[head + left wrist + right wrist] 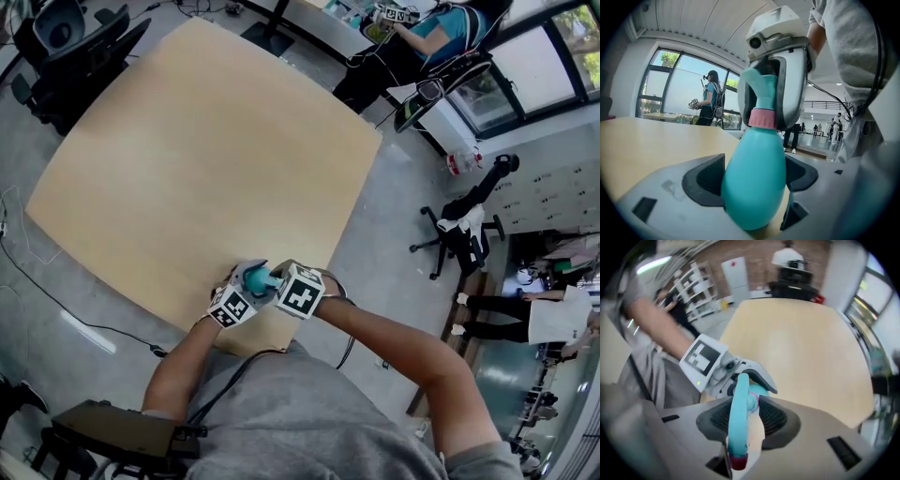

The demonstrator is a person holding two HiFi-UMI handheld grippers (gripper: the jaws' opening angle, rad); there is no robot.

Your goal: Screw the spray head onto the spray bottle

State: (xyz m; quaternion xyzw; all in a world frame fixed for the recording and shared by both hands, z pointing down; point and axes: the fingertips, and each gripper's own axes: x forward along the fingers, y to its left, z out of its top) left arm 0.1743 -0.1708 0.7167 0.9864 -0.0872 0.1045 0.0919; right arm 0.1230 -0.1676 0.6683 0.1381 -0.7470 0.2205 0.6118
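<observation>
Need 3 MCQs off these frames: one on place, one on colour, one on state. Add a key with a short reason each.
1. The spray bottle is:
A. lying mid-table
B. in the left hand-held gripper
C. on a chair

2. Its collar is:
A. pink
B. yellow
C. black

3. The right hand-held gripper is:
A. open and empty
B. out of view
C. shut on the spray head

Key:
1 B: the left gripper view shows its jaws pressing both sides of the bottle.
2 A: there is a pink ring at the neck.
3 C: the right gripper view shows the head clamped between its jaws.
</observation>
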